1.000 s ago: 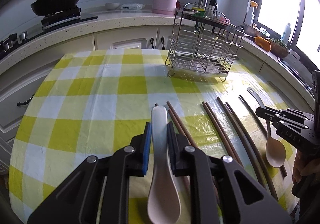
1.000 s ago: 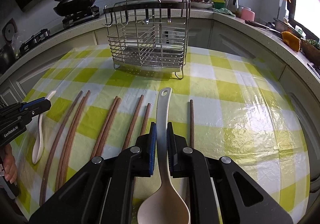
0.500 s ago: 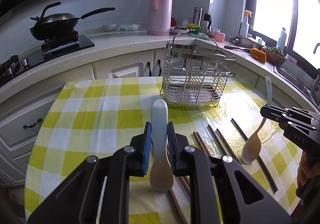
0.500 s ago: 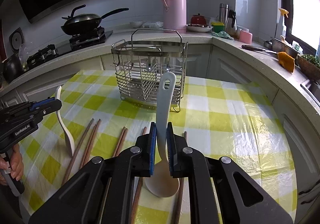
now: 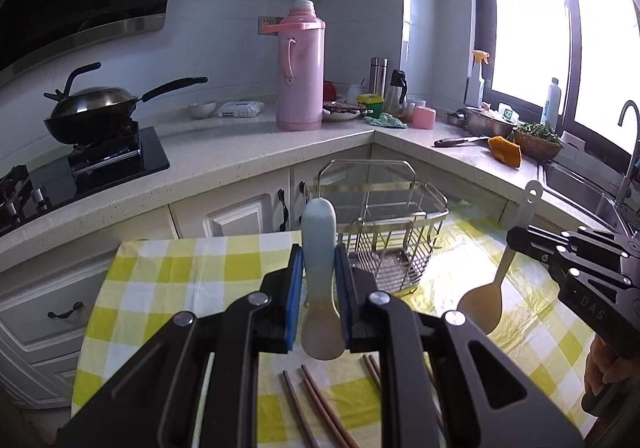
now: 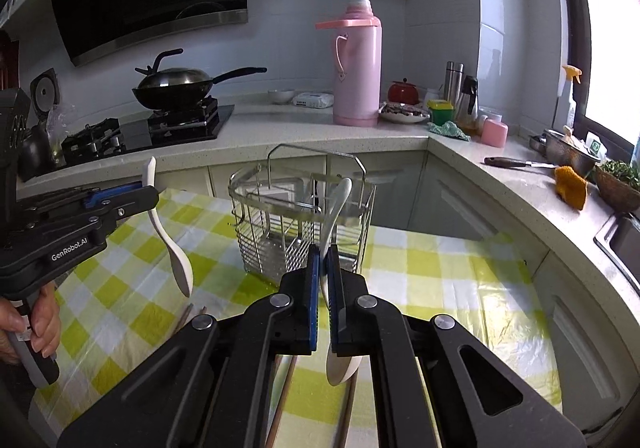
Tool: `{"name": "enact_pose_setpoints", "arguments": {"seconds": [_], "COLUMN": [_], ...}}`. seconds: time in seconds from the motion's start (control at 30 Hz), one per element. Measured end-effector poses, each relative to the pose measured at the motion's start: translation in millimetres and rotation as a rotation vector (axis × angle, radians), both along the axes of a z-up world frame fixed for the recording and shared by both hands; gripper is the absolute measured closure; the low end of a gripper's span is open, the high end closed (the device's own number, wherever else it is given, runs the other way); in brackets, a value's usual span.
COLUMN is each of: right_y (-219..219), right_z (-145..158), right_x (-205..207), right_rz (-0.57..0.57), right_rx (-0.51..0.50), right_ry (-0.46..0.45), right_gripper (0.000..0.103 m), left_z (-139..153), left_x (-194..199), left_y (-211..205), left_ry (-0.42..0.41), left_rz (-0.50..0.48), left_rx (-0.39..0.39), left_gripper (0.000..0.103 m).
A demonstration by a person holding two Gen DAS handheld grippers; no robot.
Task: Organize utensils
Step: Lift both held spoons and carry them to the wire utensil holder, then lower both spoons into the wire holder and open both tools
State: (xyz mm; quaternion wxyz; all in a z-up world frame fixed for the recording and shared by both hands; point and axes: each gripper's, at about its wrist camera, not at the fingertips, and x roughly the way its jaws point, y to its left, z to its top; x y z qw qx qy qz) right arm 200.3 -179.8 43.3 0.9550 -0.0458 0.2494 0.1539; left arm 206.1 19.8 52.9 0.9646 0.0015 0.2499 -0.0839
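Spoons were both off the checked tablecloth [image 5: 160, 280], where a second earlier they lay flat on it among the chopsticks. Left wrist view: left gripper [image 5: 318, 288] was clamped on the short white spoon [image 5: 320, 280], handle up, bowl hanging clear of the cloth; wire utensil rack [image 5: 384, 236] now sat lower and smaller in frame, looked empty, though its near side was partly hidden behind the spoon. Chopsticks [image 5: 316, 404] were only partly visible below the jaws, rest cut off. Right gripper [image 5: 516, 238] showed at the edge, holding the long-handled spoon [image 5: 486, 296]. Right wrist view: right gripper [image 6: 325, 288] was closed tight on the long-handled spoon [image 6: 334, 232], now turned edge-on versus a second ago, bowl blurred below the pads. Rack [image 6: 256, 216] stood directly behind the handle; contents hard to judge through the wires. Left gripper [image 6: 150, 196] with its spoon [image 6: 172, 244] was at far left, a hand [image 6: 38, 324] on the grip.
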Motion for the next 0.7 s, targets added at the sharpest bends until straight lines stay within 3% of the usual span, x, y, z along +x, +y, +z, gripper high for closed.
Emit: {"name": "enact_pose_setpoints", "arguments": {"seconds": [0.33,0.7], "right_y": [3.8,18.0], "right_z": [56.5,82.0], "right_x": [48.6,91.5], "right_rz": [-0.006,0.01], "right_rx": [0.075,0.099], "right_ry": [-0.115,-0.164], "right_gripper": [0.098,0.098], "left_z": [52.0,70.6], "left_x": [64.8,117.8], "left_y": [-15.8,-19.7], "left_ry": [-0.083,-0.108], "left_rz": [0.04,0.049], "left_rx": [-0.027,-0.048], "left_gripper": [0.087,0.087]}}
